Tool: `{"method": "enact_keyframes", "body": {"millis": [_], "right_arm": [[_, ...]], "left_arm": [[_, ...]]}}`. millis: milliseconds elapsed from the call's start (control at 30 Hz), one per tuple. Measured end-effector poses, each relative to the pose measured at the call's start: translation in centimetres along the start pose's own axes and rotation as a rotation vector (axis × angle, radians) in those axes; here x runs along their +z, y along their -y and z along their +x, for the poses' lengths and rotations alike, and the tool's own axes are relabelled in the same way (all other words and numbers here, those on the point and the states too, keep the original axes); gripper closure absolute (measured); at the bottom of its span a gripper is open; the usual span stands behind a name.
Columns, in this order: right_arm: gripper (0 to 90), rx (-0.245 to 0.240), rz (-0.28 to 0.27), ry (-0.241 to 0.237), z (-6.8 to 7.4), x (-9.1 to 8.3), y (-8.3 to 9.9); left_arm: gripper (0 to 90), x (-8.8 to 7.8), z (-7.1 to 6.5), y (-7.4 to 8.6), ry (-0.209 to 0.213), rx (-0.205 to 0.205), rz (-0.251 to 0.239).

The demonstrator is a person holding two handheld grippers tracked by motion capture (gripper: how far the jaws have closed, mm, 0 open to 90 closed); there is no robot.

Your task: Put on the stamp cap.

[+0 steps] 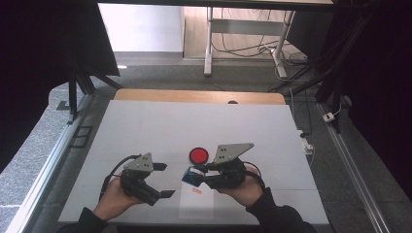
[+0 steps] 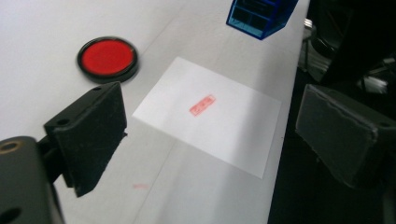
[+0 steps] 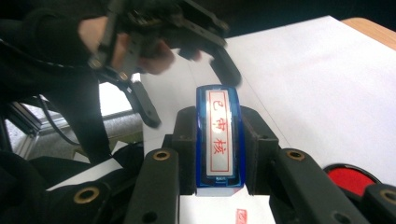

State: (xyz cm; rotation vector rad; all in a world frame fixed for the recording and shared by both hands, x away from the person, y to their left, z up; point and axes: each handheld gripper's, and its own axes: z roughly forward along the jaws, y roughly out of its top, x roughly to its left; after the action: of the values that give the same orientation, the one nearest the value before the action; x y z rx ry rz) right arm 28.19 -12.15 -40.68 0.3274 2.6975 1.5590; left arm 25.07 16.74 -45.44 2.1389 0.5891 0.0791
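I take the paper [image 1: 196,199] as my landmark. It lies at the near table edge, between my two claws, and already carries a red stamp print [image 2: 201,104] near its middle, so I judge the stamping done. My right claw [image 1: 200,175] is clamped on the blue stamp [image 3: 219,135], held just above the paper's far edge. My left claw [image 1: 164,179] stands wide open with nothing between its jaws, just left of the paper. Beyond the paper sits the red ink pad [image 1: 198,155], uncovered. What is left, I think, is setting the stamp down. The print's characters are too small to read, and the stamp's face is hidden.
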Motion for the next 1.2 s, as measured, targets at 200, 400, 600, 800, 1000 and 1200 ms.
{"method": "enact_keyframes", "body": {"millis": [200, 400, 600, 800, 1000, 1200], "right_arm": [[70.7, -0.008, 0.015, 0.024, 0.0, 0.0, 0.1], [70.7, -0.007, 0.021, 0.039, -0.1, 0.1, 0.2], [70.6, -0.004, 0.028, 0.056, -0.4, -0.1, 0.4], [70.7, -0.009, 0.037, 0.083, -0.6, -0.1, 0.5], [70.6, 0.006, 0.044, 0.114, -0.9, -0.3, 0.7], [70.7, 0.021, 0.047, 0.147, -1.5, -0.6, 1.0]], "left_arm": [[5.9, -1.4, -0.5, 1.3, -0.048, -0.070, -0.015], [5.5, -2.9, -0.9, 2.8, -0.086, -0.136, -0.030], [3.9, -3.9, -1.2, 4.4, -0.111, -0.172, -0.034], [3.0, -4.9, -1.4, 5.8, -0.163, -0.202, -0.041], [2.1, -5.6, -1.4, 6.8, -0.187, -0.228, -0.037], [0.9, -6.0, -1.5, 7.6, -0.199, -0.251, -0.028]]}}
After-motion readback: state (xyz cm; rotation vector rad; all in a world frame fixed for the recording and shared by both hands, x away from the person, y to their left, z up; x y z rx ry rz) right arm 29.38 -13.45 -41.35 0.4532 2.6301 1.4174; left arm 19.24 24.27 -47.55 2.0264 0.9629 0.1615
